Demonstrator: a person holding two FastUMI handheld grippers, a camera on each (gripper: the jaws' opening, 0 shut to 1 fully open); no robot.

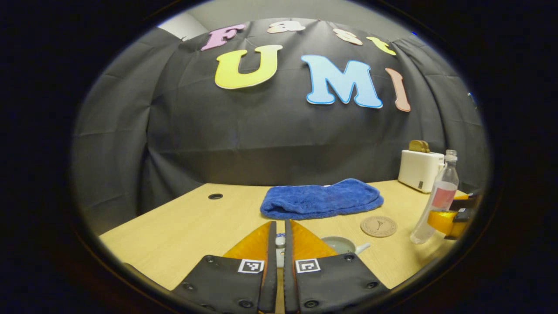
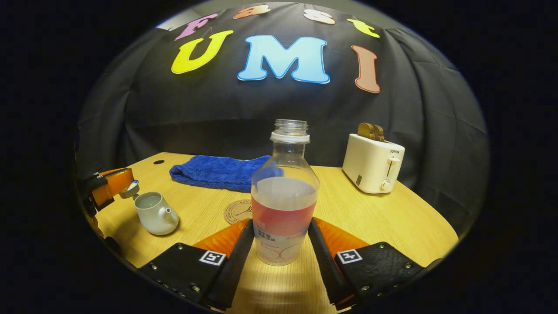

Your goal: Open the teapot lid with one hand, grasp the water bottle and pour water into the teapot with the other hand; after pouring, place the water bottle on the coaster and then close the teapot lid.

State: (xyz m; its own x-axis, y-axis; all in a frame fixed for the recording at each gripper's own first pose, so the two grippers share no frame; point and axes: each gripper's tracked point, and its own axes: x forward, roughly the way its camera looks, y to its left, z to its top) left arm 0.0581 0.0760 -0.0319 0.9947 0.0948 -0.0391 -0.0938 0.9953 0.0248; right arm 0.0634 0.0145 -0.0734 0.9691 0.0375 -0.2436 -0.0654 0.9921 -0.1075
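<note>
in the left gripper view we see our left gripper (image 1: 280,241) nearly closed, pinching the knob of the teapot lid (image 1: 280,240) above the open teapot (image 1: 342,245). in the right gripper view our right gripper (image 2: 281,237) clamps both fingers on the uncapped water bottle (image 2: 284,196), which stands upright on the bench (image 2: 383,218). the round coaster (image 2: 236,212) lies just behind the bottle, with the teapot off to its left. farther back lie a blue towel (image 2: 218,172) and a white toaster (image 2: 372,163) holding toast.
</note>
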